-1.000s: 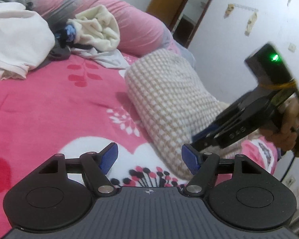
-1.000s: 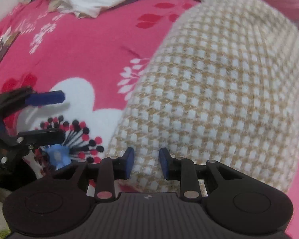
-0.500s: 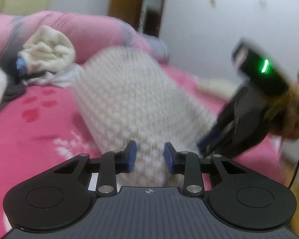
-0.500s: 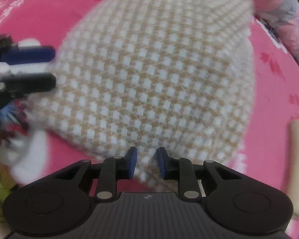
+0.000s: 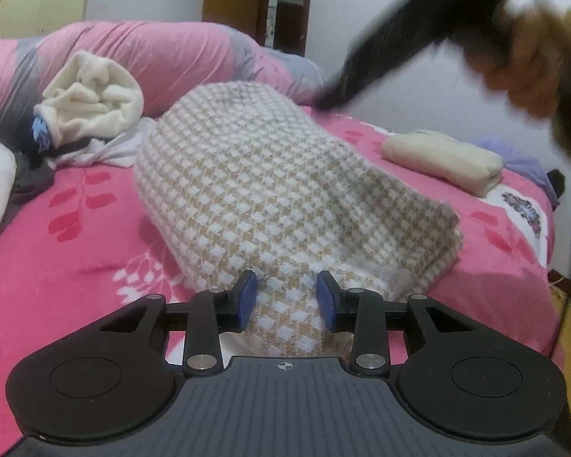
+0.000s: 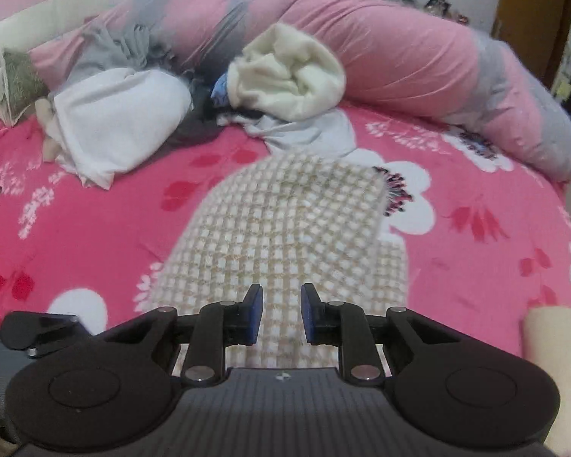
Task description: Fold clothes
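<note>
Checked garment (image 5: 270,190) pinched between left tongs (image 5: 285,299), right tongs (image 6: 281,314).

The beige-and-white checked knit garment (image 5: 278,190) lies on the pink floral bedspread (image 5: 76,251), before the long pink-and-grey bolster (image 5: 160,57); the folded cream cloth (image 5: 443,160) lies right of it.

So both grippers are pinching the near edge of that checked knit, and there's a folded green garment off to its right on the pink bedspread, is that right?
Only the colour is wrong. The folded garment to the right of the checked knit on the pink bedspread is cream, as the left wrist view shows. The left gripper and right gripper do each pinch the knit's near edge.
</note>
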Demonstrator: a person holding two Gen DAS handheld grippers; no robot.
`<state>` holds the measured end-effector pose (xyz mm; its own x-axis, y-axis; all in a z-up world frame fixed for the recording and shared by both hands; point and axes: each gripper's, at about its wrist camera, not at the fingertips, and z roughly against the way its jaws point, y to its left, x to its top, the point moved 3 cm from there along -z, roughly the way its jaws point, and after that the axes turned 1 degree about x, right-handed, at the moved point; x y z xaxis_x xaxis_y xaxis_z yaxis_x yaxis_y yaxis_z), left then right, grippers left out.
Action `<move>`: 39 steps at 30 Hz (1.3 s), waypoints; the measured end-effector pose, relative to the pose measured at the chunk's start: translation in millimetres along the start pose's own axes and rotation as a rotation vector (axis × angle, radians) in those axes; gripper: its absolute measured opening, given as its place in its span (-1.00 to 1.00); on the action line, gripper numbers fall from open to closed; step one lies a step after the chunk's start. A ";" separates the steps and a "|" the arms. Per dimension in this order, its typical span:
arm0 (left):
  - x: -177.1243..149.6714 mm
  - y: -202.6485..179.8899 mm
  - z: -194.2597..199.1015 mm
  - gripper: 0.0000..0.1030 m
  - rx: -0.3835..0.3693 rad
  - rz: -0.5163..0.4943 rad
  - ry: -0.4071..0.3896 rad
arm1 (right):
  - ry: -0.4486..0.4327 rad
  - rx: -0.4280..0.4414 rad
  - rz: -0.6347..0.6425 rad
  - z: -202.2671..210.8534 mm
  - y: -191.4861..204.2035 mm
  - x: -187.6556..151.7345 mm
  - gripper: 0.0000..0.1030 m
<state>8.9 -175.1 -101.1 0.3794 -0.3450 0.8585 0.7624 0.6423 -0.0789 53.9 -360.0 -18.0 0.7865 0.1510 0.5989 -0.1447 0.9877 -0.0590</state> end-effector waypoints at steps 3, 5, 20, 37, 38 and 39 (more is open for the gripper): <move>1.9 3.0 0.8 -0.27 -0.018 0.015 0.003 | 0.104 -0.054 0.065 -70.5 -3.6 -41.3 -0.60; 11.4 2.3 10.0 -0.28 0.008 -0.001 -0.051 | 0.105 -0.064 0.044 -64.0 -4.0 -36.2 -0.60; 12.1 8.8 -26.8 -0.24 0.010 0.003 -0.082 | -0.084 -0.024 0.177 -18.2 51.3 91.0 -0.61; 3.2 10.8 -27.1 -0.23 -0.079 0.046 -0.115 | 0.089 -0.042 0.055 -112.3 27.3 117.0 -0.80; 2.8 10.0 -28.3 -0.23 -0.069 0.041 -0.115 | 0.155 -0.094 0.065 -148.4 20.9 97.7 -0.78; 3.2 9.9 -29.3 -0.23 -0.070 0.042 -0.119 | 0.160 -0.114 0.067 -166.4 17.5 87.0 -0.78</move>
<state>33.0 -189.9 -113.9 0.3503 -0.2326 0.9073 0.7833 0.6038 -0.1476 219.7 -322.9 -99.8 0.8641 0.2124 0.4563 -0.1385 0.9720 -0.1901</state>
